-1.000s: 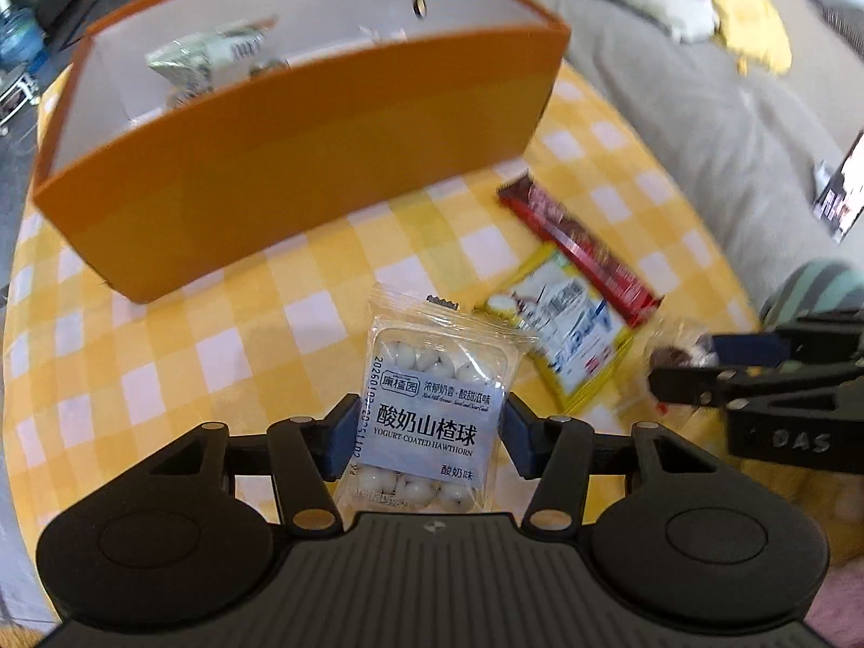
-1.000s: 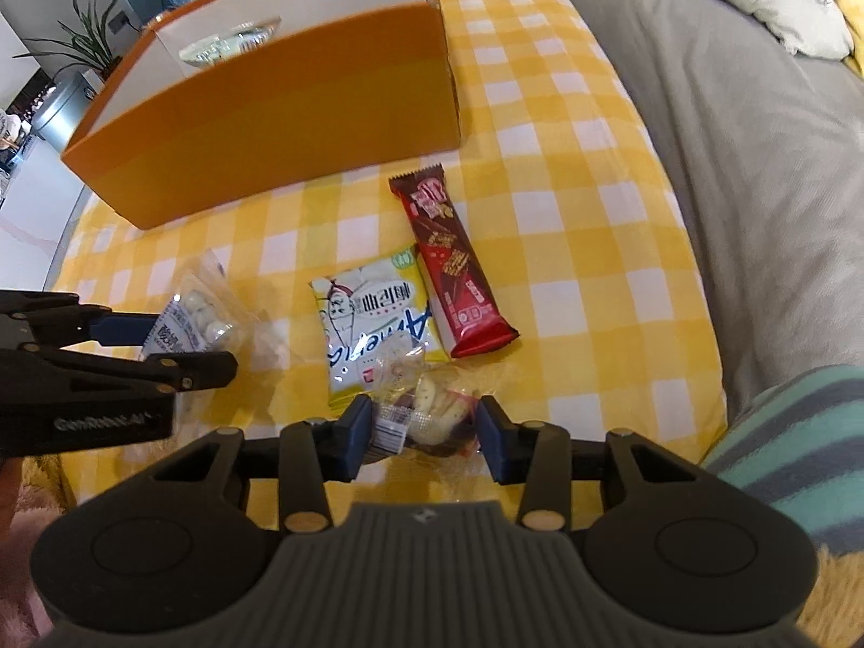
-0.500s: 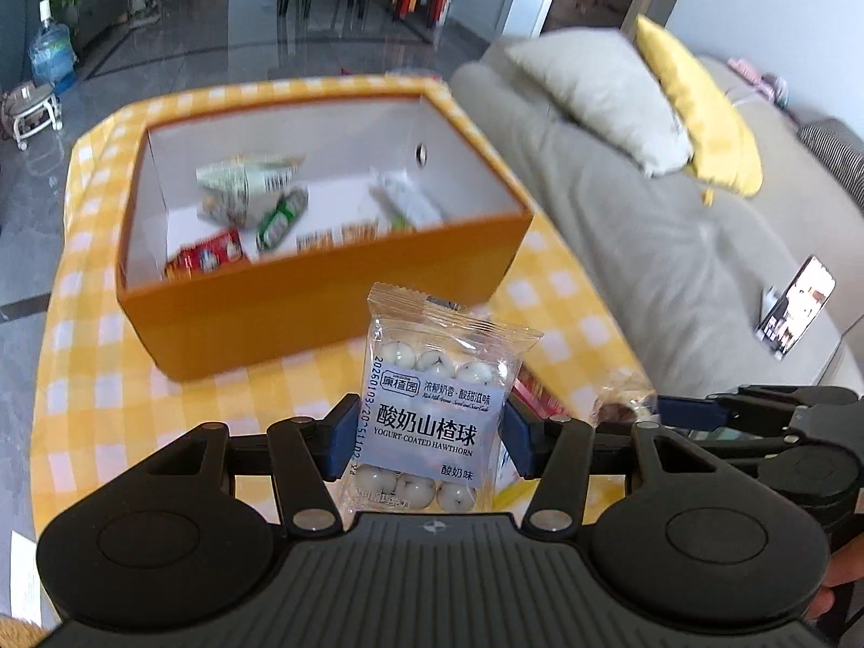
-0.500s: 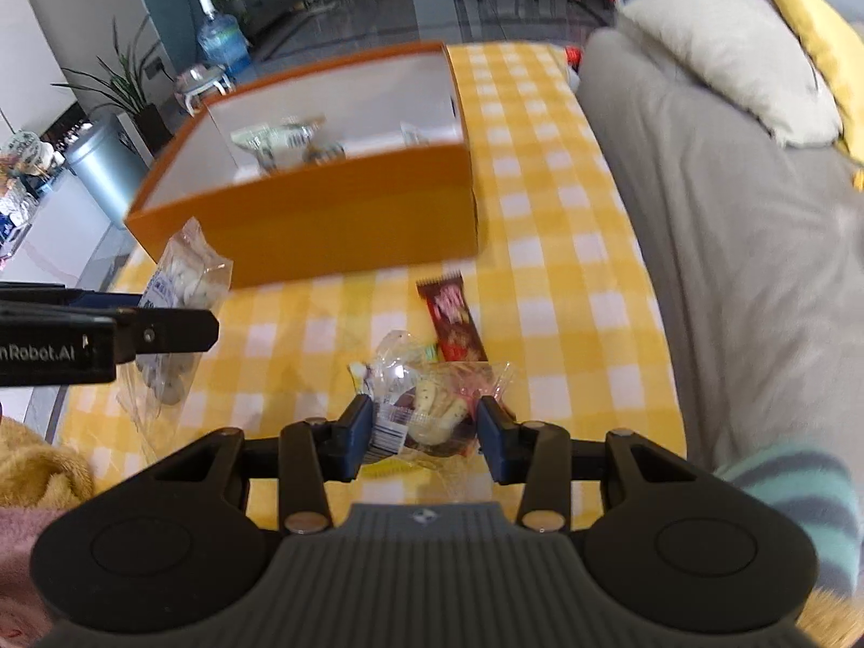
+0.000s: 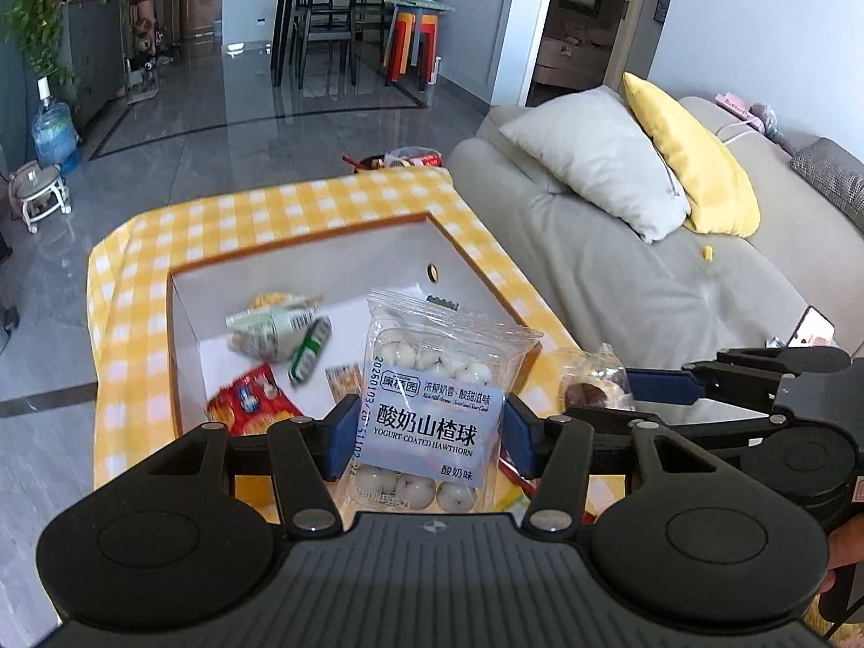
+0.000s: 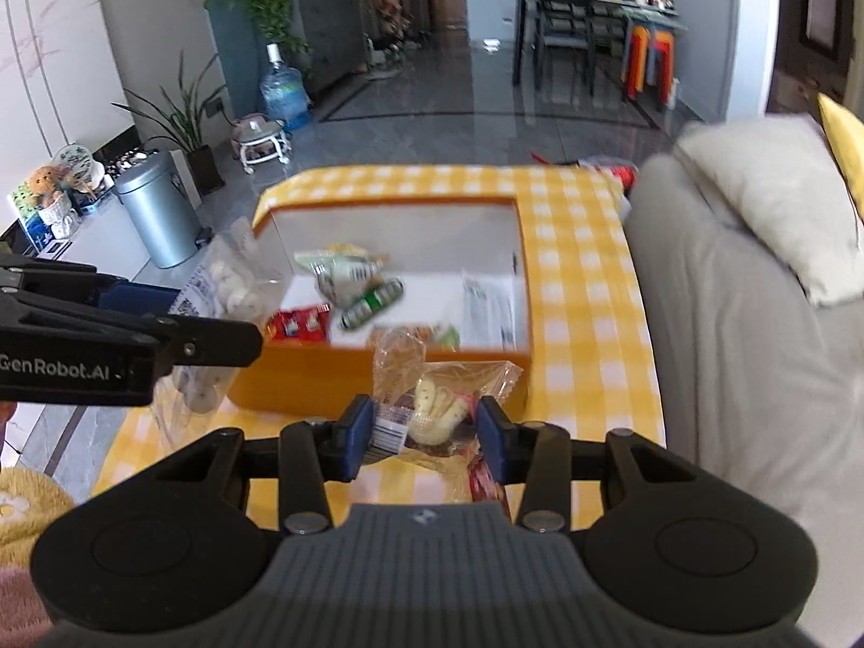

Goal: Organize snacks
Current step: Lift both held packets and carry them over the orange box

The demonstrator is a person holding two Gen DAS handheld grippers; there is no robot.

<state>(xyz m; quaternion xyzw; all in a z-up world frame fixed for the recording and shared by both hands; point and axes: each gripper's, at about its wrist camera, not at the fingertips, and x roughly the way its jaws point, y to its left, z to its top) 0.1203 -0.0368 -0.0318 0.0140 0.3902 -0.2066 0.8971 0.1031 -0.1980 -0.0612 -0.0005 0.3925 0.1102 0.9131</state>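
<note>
Got the yogurt hawthorn packet (image 5: 432, 405) pinched in my left gripper (image 5: 426, 434), up in the air over the near wall of the orange box (image 5: 302, 259). My right gripper (image 6: 426, 429), at 3 o'clock from it, is clamped on a clear cookie packet (image 6: 432, 405). Box sits at 12 o'clock on the checkered tablecloth (image 5: 129, 281), few snacks inside.

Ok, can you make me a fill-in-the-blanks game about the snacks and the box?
1. The left gripper holds a packet labelled yogurt-coated ____.
2. The box is white inside and ____ outside.
3. The cloth has white and ____ checks.
4. Each gripper holds ____ snack; the right gripper has a clear pack.

Missing words: hawthorn; orange; yellow; one
</note>
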